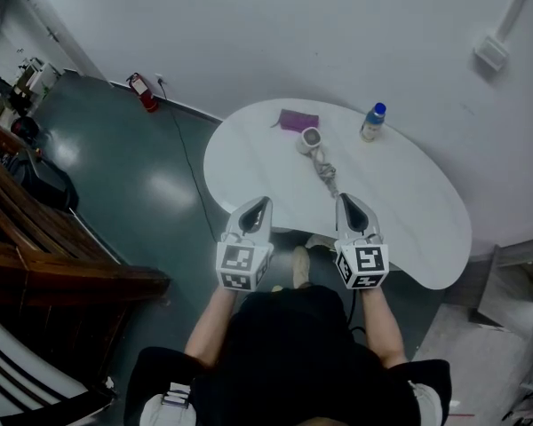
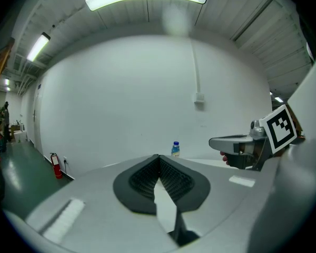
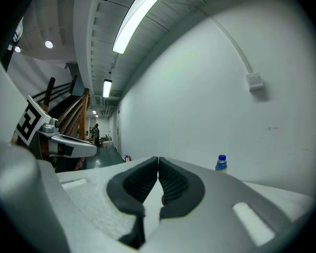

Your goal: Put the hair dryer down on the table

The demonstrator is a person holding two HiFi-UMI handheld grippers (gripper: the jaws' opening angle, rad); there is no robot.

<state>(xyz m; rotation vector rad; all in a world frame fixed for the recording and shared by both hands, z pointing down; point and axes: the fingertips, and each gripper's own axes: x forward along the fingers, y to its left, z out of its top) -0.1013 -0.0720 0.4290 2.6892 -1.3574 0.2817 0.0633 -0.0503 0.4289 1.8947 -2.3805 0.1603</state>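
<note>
— Checking step: white-and-grey hair dryer (image 1: 312, 139) lies on the white curved tabletop (image 1: 409, 204), far centre, cord trailing near. Looks set down.
— Grippers?
— Left hand-held gripper (image 1: 263, 204) and right hand-held gripper (image 1: 344, 201) closed, empty, near edge. Next: hold clear. Blue-capped plastic bottle (image 1: 372, 122), far right, contents unreadable.

Head view: from high above and behind the tongs, facing steeply down; left tongs (image 1: 265, 201) and right tongs (image 1: 342, 197) lie close below, the table (image 1: 409, 211) ahead of them.
Left gripper view: rides on the left tongs, looking level past their tips to the wall (image 2: 121, 99).
Right gripper view: the same, from the right tongs.
Shared: the bottle (image 1: 372, 121) beyond the tips shows in all three views; each gripper view catches the other tongs alongside.
</note>
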